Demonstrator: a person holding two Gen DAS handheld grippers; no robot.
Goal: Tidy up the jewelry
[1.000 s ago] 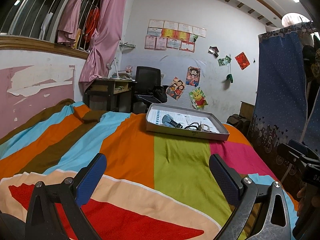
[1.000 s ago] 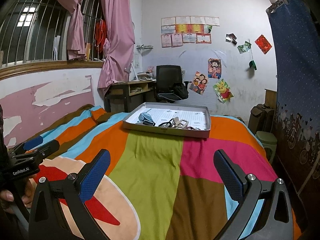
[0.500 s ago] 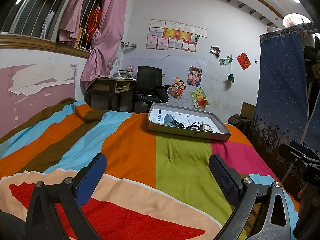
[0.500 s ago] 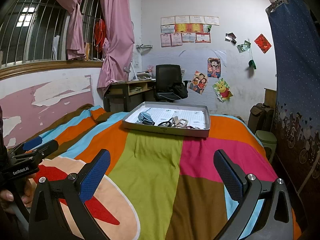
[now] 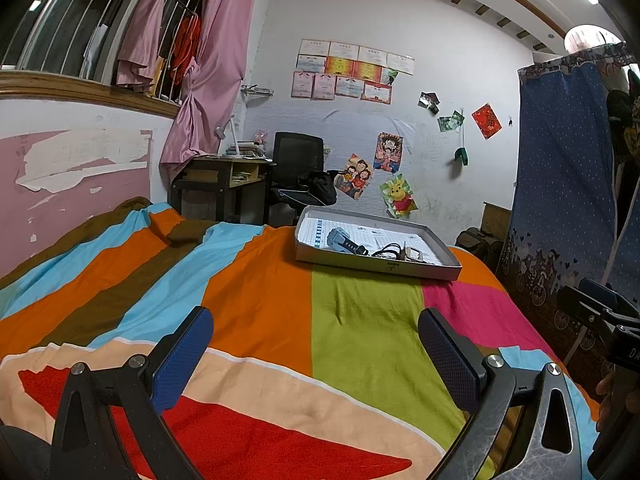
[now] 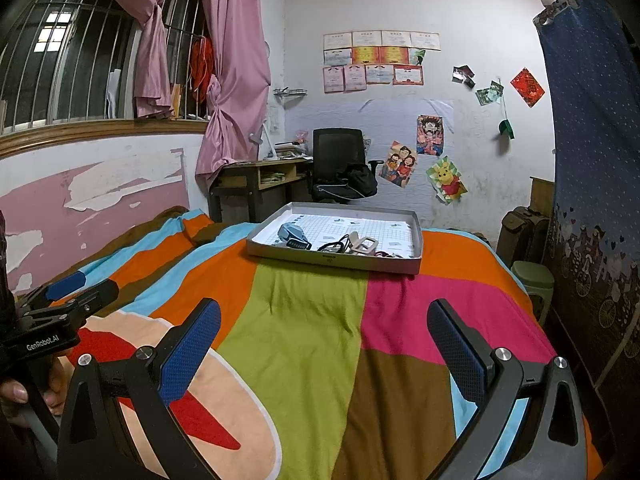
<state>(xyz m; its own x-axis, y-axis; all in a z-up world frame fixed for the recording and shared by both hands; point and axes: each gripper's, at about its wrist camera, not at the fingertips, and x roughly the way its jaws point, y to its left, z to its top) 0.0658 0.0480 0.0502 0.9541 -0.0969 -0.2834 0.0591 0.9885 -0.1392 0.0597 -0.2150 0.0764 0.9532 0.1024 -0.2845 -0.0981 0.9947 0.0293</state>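
Jewelry heap [image 6: 346, 244] in grey cardboard tray [image 6: 332, 260], frame centre, on striped bed [image 6: 312, 320]. Both grippers' fingers spread, empty, well short. Stage unclear.

Shallow grey tray [image 6: 332, 261] on the striped bedspread, holding a grey watch [image 6: 293, 236], dark cords and perhaps bracelets [image 6: 362, 245].
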